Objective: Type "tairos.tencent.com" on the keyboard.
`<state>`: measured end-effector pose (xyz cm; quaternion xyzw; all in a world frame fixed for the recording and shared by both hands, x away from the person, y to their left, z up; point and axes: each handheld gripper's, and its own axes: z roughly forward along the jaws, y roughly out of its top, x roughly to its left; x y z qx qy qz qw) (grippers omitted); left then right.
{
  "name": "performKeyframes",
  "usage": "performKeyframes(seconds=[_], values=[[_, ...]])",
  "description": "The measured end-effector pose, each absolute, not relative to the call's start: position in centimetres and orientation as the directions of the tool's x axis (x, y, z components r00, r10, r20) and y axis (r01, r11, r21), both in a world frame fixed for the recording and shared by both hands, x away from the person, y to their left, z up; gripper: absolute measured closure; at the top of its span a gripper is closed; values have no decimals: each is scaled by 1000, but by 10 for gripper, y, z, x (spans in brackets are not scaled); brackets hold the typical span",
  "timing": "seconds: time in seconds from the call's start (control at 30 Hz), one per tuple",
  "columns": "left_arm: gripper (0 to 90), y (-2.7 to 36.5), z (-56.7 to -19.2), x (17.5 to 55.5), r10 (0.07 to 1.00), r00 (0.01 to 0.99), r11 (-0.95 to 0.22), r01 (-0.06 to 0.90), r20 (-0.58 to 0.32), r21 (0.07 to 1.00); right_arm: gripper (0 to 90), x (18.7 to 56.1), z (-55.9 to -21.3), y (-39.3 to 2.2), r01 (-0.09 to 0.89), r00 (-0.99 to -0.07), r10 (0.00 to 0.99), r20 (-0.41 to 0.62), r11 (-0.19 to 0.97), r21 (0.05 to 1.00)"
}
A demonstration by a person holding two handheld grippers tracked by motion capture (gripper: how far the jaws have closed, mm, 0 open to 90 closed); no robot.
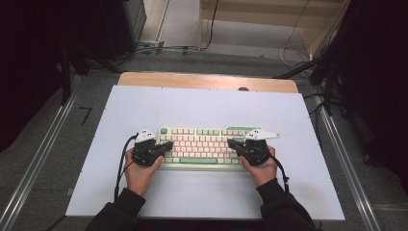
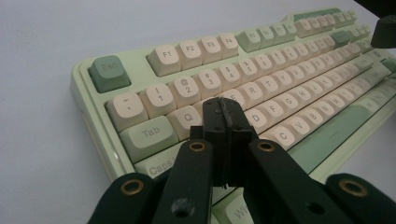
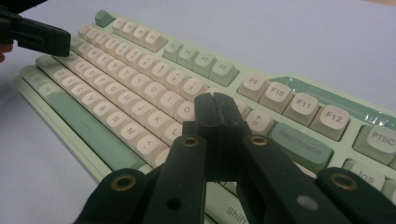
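Observation:
A pale green keyboard (image 1: pixel 202 144) with cream and green keys lies across the middle of a white board (image 1: pixel 207 192). My left gripper (image 1: pixel 168 146) is shut and empty, its tip over the keyboard's left end. In the left gripper view the keyboard (image 2: pixel 261 88) runs off to the right, and my left gripper (image 2: pixel 223 108) hovers over the letter keys near Q and W with jaws pressed together. My right gripper (image 1: pixel 231 143) is shut and empty over the right end. The right gripper view has the keyboard (image 3: pixel 154 88) under my right gripper (image 3: pixel 215 103), near the O, P and Backspace keys.
The white board rests on a wooden table (image 1: pixel 207 81) whose far edge shows beyond it. Metal rails (image 1: pixel 38 159) run along both sides on the grey floor. Cables (image 1: pixel 159 48) and dark stands crowd the far floor. A person's hands and dark sleeves (image 1: pixel 120 211) enter from the bottom.

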<state>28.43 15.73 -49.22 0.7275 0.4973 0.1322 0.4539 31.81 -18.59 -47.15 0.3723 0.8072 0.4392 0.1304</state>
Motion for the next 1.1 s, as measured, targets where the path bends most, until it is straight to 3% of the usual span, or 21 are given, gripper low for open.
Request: performKeyframes(seconds=[1.1], values=[[900, 155, -496, 285, 847, 471, -108, 608, -247, 786, 881, 318, -470, -184, 484, -691, 713, 121, 332, 810]])
